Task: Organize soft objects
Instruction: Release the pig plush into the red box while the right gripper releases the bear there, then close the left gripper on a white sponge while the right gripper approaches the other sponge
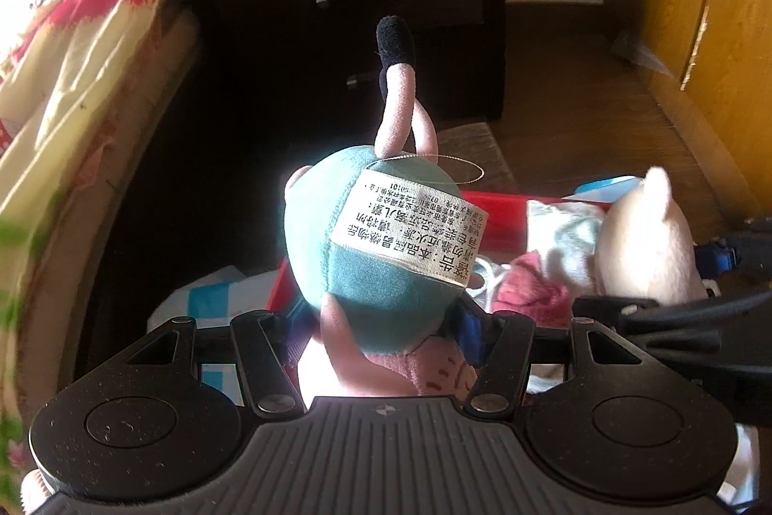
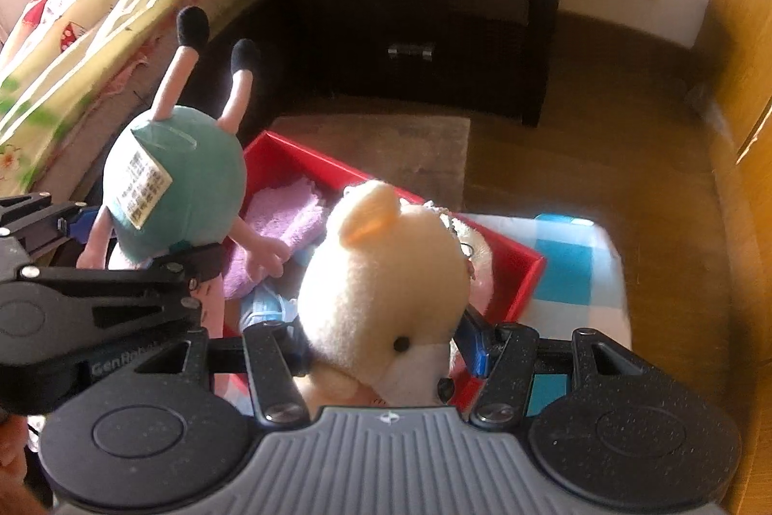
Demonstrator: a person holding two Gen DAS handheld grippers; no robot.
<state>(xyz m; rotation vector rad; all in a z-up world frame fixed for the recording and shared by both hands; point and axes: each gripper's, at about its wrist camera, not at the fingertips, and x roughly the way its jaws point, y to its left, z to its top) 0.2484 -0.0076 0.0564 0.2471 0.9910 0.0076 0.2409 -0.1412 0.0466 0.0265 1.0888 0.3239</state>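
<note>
**Steady now: two toys coming down over the red box**

Right, start with the big picture: the red box point(image 2: 526, 273) sits below both your hands, on a blue-and-white checked cloth point(image 2: 574, 269) with the dark drawer unit point(image 2: 415, 8) behind it and the bed's patterned cover point(image 2: 87, 18) to the left. Soft things already lie inside, among them a lilac towel point(image 2: 280, 225), so free room looks tight, I'd say.

Your left gripper point(image 1: 381, 322) is clamped on the teal plush doll point(image 1: 376, 254), holding it upside down, black-tipped legs up and white care label point(image 1: 410, 225) facing the lens. From the right wrist camera the doll hangs over the box's left edge, an arm dangling toward the towel.

Your right gripper point(image 2: 386, 346) is gripping the cream plush bear point(image 2: 386, 273) around the head, blue pads pressed into the fur on both sides. It hovers above the middle of the box, close beside the doll.

To do this well, keep both squeezes firm until each toy rests on something. Lower the bear into the open right half, well inside the red wall. Shift the doll inward so it clears the rim before release; those long legs could tip it out otherwise. Keep the two tongs apart; they sit near each other already.
</note>
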